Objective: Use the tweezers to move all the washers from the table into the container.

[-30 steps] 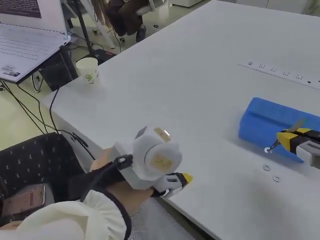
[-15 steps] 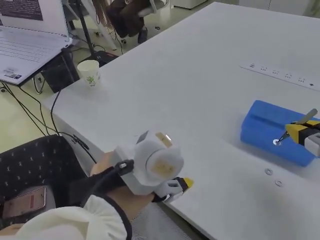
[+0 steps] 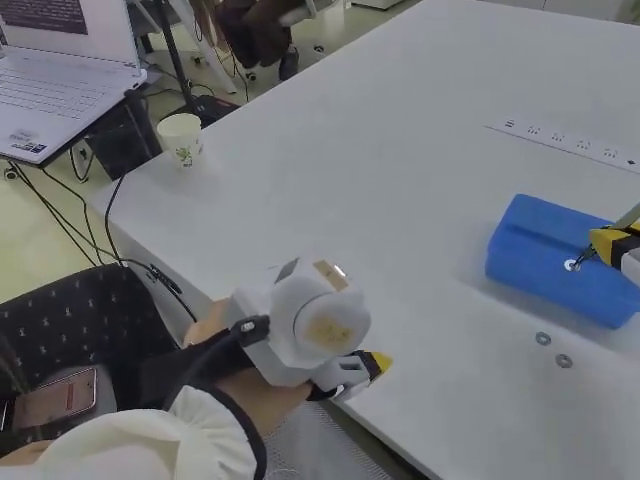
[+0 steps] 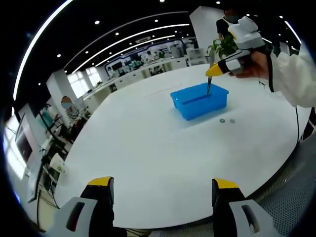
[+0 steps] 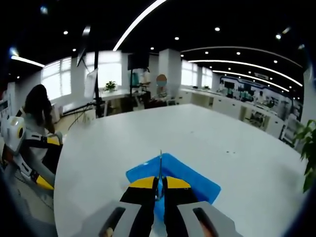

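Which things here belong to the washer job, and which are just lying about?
Job: tweezers clamped in the right gripper; one washer at their tip; blue container; two loose washers on the table.

Lying about: paper cup; laptop; power strip; phone. The left gripper is open and idle.

I read the middle of the table [image 3: 400, 180] as open: a gripper can pass freely there. Obstacles:
- the blue container [image 3: 545, 262] at the right
- the right gripper [image 3: 605, 242] above it, clamped on the tweezers [image 5: 160, 165]
- a power strip [image 3: 570, 140] beyond the container
- a paper cup [image 3: 180, 140] near the left edge, well apart
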Demonstrator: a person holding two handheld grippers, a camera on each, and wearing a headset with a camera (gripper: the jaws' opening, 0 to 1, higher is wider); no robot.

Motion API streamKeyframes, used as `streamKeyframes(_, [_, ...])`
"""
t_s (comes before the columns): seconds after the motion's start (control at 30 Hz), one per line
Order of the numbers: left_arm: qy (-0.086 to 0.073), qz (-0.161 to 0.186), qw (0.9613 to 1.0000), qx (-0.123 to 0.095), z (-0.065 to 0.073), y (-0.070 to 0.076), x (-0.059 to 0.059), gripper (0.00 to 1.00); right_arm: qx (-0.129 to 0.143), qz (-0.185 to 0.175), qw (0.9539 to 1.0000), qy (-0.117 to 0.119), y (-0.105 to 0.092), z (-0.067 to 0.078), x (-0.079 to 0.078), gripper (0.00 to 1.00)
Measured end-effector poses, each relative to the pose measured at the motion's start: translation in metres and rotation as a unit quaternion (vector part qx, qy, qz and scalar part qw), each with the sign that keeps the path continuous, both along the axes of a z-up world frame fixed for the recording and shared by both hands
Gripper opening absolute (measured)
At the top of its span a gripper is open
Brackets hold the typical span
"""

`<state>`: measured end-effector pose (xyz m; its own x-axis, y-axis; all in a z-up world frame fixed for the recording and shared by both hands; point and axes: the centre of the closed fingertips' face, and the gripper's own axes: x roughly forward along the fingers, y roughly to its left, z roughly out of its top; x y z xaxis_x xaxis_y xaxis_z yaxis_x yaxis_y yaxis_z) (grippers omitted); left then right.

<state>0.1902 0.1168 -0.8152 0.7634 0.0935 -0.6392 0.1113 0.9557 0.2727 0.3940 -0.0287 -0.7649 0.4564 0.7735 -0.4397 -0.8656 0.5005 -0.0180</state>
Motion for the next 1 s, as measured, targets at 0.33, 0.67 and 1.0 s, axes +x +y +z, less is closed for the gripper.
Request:
streamKeyframes(0.33, [-0.003,0.001,1.0000,-0.003,-0.001,0.001,0.001,0.83,-0.023,-0.008,0.9995,0.017,0.001,-0.029,0.010,0.02])
streamKeyframes(0.67, [-0.002,0.001,1.0000,-0.002,0.002,0.000,-0.001,0.83,-0.038,-0.013,0.9989,0.023,-0.002,-0.046,0.013,0.02])
streamKeyframes(1.0, [0.000,0.002,1.0000,0.000,0.001,0.000,0.000,0.83,-0.048,-0.012,0.9986,0.018,-0.004,-0.055,0.012,0.02])
